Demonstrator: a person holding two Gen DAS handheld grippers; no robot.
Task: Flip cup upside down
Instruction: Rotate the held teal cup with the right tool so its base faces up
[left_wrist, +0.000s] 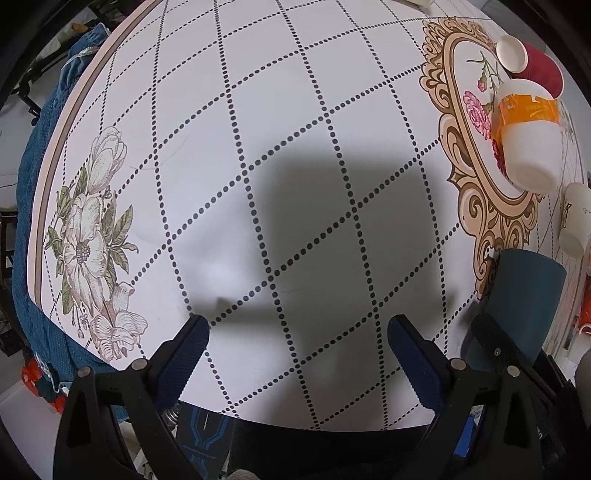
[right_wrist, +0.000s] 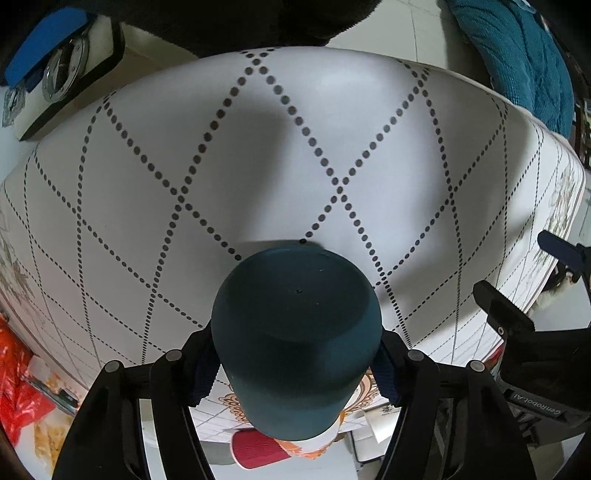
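A dark teal cup (right_wrist: 295, 343) is clamped between the fingers of my right gripper (right_wrist: 295, 363), its flat base toward the camera, held above the white dotted tablecloth (right_wrist: 258, 166). The same cup (left_wrist: 524, 295) shows at the lower right of the left wrist view, with the right gripper's black finger (left_wrist: 498, 347) on it. My left gripper (left_wrist: 298, 332) is open and empty, hovering over the tablecloth (left_wrist: 295, 147) above its own shadow. The left gripper also shows at the right edge of the right wrist view (right_wrist: 532, 280).
A red cup (left_wrist: 532, 64) lies on its side at the far right. A white cup with an orange band (left_wrist: 528, 133) and a plain white cup (left_wrist: 576, 221) stand near it. A blue quilted cloth (left_wrist: 37, 184) hangs at the table's left edge.
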